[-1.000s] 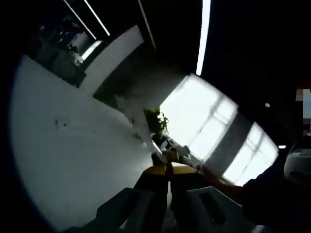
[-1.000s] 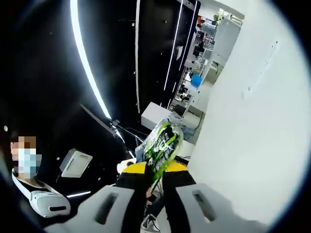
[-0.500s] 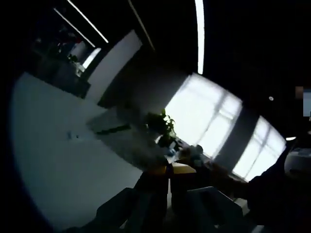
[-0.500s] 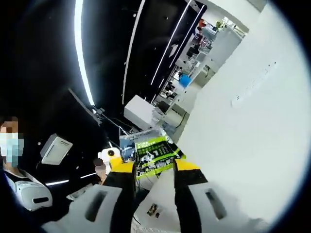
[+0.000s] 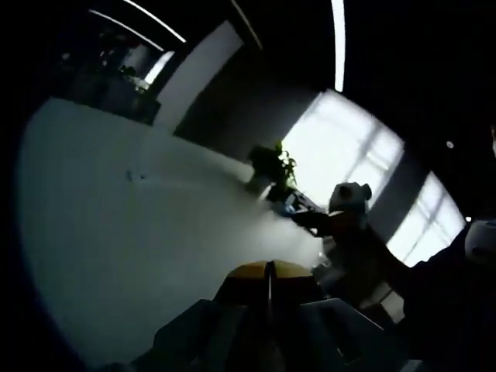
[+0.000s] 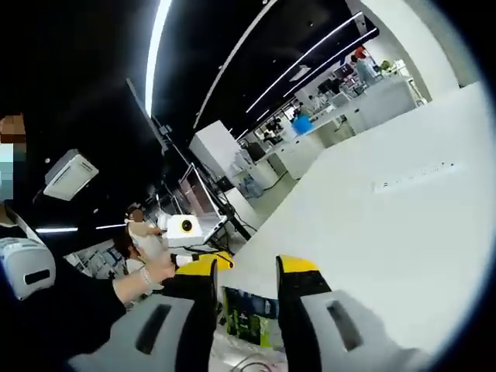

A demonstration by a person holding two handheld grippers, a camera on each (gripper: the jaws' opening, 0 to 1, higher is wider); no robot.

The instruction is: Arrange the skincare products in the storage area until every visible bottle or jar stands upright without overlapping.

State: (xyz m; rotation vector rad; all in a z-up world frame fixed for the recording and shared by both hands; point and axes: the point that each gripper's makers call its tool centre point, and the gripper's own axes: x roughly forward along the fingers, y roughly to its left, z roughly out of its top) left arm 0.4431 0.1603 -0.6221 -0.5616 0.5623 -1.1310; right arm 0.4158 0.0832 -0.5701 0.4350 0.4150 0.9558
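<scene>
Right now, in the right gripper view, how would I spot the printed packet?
Find the broad white surface, then the right claw at the bottom. The packet shows between its parted yellow-tipped jaws, the one bright green-and-black printed thing there.

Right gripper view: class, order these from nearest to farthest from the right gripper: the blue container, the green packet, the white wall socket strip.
1. Green packet, between the right gripper's jaws.
2. White wall socket strip, on the wall at right.
3. Blue container, far back, upper middle.

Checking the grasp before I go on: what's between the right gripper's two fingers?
In the right gripper view, a green-and-black printed packet sits between the right gripper's fingers; whether they pinch it, I cannot tell.
</scene>
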